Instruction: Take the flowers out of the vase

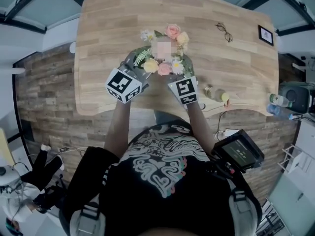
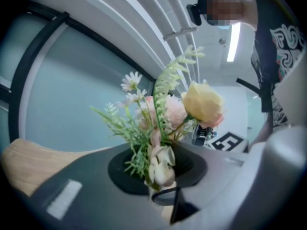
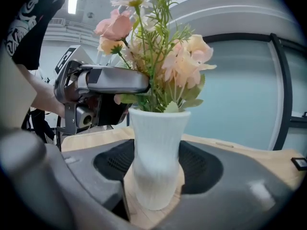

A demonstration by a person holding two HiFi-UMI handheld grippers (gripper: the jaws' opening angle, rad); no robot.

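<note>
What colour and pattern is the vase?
White with fine vertical ribbing; the vase shows best in the right gripper view.

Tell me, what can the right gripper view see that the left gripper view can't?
Only the right gripper view: the ribbed white vase at full height between the jaws of the right gripper, and the left gripper clamped on the stems just above its rim. Only the left gripper view: the right gripper's black-and-white marked cube. Both: the flowers and the wooden table.

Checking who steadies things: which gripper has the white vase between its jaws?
The right gripper; its jaws clasp the white vase, while the left gripper pinches the flower stems.
</note>
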